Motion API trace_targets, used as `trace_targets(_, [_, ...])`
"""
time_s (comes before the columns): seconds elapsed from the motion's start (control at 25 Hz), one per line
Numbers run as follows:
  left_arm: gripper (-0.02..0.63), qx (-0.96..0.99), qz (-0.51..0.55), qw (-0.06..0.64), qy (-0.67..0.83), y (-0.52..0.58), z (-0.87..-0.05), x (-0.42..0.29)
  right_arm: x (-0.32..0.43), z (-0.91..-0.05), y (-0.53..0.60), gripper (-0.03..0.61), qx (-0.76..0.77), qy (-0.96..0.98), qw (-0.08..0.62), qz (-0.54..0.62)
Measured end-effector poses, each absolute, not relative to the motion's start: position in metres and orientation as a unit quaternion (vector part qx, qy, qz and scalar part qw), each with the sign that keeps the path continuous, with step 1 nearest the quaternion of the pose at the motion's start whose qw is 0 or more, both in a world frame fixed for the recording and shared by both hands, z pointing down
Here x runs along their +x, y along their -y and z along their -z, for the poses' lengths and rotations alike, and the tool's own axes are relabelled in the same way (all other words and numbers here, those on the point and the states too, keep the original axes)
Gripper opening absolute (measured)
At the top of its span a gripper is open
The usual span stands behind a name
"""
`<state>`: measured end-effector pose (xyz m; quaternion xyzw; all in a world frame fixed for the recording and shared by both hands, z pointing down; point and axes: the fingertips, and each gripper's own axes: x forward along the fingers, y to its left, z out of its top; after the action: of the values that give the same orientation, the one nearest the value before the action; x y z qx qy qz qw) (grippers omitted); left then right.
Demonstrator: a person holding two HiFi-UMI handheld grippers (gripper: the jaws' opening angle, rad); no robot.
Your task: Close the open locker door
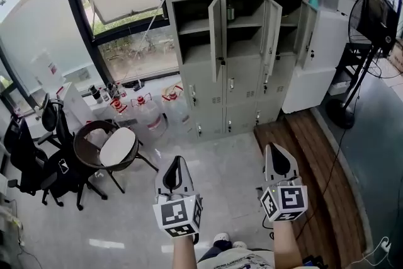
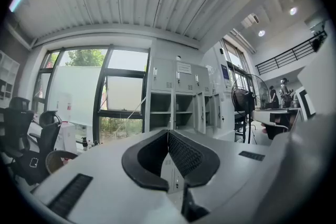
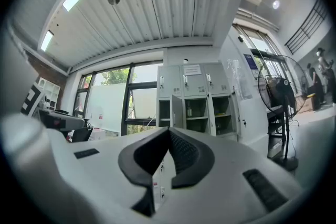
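Black office chairs (image 1: 31,154) are standing at the far left. We are holding the left gripper (image 1: 178,164) level, its jaws pressed together with nothing between them. Ahead, well apart from us, three doors (image 1: 215,34) of the grey lockers (image 1: 204,88) are hanging open in the middle row. We are holding the right gripper (image 1: 274,153) closed and empty too. A fan (image 1: 374,16) is standing at the far right.
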<state>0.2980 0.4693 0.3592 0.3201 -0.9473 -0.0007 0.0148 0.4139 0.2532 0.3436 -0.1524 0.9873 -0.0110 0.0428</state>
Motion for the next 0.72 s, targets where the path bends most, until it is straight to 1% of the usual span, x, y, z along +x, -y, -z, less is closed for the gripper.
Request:
trace_targets(0.12, [0.008,0.32,0.002,0.015,0.947,-0.469,-0.359,0.288,0.403,-0.342,-0.254,0.0,-0.145,-0.988,0.051,0.014])
trace_targets(0.16, [0.008,0.32,0.002,0.014,0.947,-0.469,-0.359,0.285,0.398,-0.34,-0.256,0.08,-0.138,-0.989,0.054,0.015])
trace_targets(0.2, [0.008,0.321,0.001,0.014,0.947,-0.469,-0.359,0.281,0.394,-0.339,-0.258,0.144,-0.133,-0.989,0.056,0.015])
trace_targets(0.36, [0.008,0.322,0.001,0.016,0.947,-0.472,-0.362,0.265,0.376,-0.339,-0.263,0.147,-0.134,-0.989,0.057,0.012])
trace_targets(0.44, [0.008,0.323,0.004,0.02,0.946,-0.474,-0.364,0.257,0.366,-0.342,-0.266,0.21,-0.132,-0.99,0.052,0.013])
trace_targets(0.72, [0.008,0.321,0.001,0.019,0.947,-0.482,-0.361,0.233,0.342,-0.349,-0.27,0.213,-0.133,-0.99,0.044,0.019])
